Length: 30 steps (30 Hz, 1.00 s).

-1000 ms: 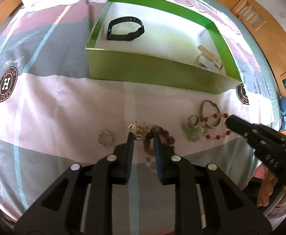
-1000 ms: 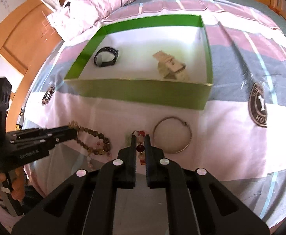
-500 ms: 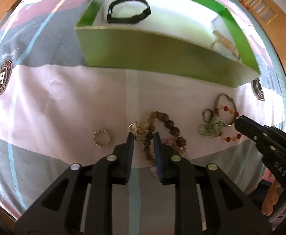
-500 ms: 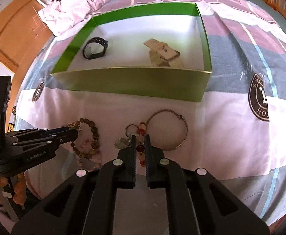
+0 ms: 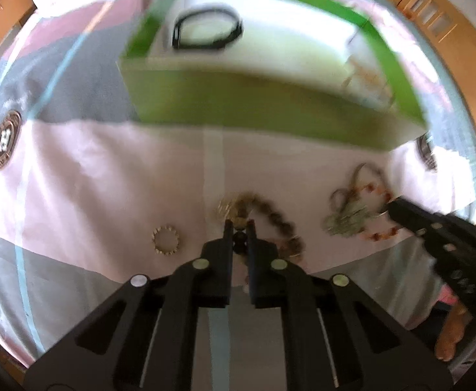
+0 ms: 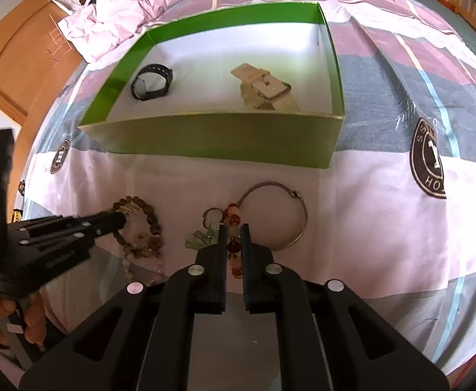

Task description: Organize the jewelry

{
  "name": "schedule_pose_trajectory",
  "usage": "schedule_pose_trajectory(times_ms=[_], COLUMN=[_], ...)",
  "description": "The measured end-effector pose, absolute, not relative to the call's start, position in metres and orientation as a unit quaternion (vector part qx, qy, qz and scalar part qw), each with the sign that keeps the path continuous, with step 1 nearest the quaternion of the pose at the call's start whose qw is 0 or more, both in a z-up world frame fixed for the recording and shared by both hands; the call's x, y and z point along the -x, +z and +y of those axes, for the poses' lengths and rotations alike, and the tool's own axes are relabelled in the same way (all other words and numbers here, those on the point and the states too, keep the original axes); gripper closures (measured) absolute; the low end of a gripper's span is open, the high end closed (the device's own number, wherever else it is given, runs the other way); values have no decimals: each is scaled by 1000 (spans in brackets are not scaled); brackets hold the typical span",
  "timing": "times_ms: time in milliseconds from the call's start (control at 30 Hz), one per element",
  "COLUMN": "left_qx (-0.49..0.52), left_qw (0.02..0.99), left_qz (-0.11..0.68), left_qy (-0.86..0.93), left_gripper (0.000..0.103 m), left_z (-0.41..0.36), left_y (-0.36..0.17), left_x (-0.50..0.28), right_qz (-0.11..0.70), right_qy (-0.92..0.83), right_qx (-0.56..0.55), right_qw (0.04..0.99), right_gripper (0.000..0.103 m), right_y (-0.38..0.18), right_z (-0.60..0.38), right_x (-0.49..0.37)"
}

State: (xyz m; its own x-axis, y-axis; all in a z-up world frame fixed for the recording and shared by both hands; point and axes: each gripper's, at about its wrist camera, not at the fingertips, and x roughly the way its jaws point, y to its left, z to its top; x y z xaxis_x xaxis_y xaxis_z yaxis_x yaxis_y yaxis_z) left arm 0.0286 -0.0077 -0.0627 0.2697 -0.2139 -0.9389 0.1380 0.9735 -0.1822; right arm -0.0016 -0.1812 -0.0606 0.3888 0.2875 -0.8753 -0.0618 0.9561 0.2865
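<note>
My left gripper (image 5: 239, 224) points down at the bedspread. Its jaws are closing on a dark bead of the brown bead bracelet (image 5: 277, 220), and the pads pinch it. From the right wrist view that gripper (image 6: 119, 220) reaches in from the left onto the same bracelet (image 6: 153, 224). My right gripper (image 6: 233, 228) is shut on the red and orange bead bracelet (image 6: 234, 218), whose beads run between its fingers. The green box (image 6: 221, 137) stands behind, holding a black watch band (image 6: 151, 81) and a beige strap (image 6: 264, 89).
A silver bangle (image 6: 303, 218) lies right of the red beads, and a green pendant on a ring (image 6: 199, 239) lies to their left. A small gold beaded ring (image 5: 166, 239) sits left of my left gripper. A crumpled pillow (image 6: 133, 9) lies behind the box.
My left gripper's fingers have drawn together onto the brown bracelet, and it has edged forward and lower. The right gripper has stayed on the red beads.
</note>
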Motion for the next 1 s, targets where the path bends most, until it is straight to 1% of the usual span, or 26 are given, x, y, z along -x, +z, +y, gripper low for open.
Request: schedule_pose_trajectory(times_ms=[133, 200, 300, 500, 667, 833, 1000], left_qx=[51, 54, 52, 64, 68, 60, 78], left_qw=[822, 833, 864, 880, 901, 895, 876], left_qz=[551, 533, 481, 450, 408, 421, 449], left_qy=[-136, -139, -139, -135, -132, -139, -158], left_gripper=[96, 96, 96, 96, 96, 95, 95], left_z=[-7, -8, -10, 3, 5, 8, 12], left_y=[-24, -10, 12, 33, 56, 49, 38], left_x=[-21, -17, -14, -39, -52, -47, -38], right_qz=[523, 505, 467, 419, 388, 397, 447], right_qy=[119, 133, 146, 138, 140, 174, 239], right_qx=[-98, -99, -96, -110, -141, -146, -156], right_qw=[838, 847, 867, 890, 900, 889, 848], right_gripper=[95, 95, 95, 95, 95, 95, 95], right_y=[-39, -22, 2, 28, 44, 46, 27], right_z=[-176, -172, -168, -170, -174, -169, -159], right_x=[6, 10, 13, -3, -18, -12, -4])
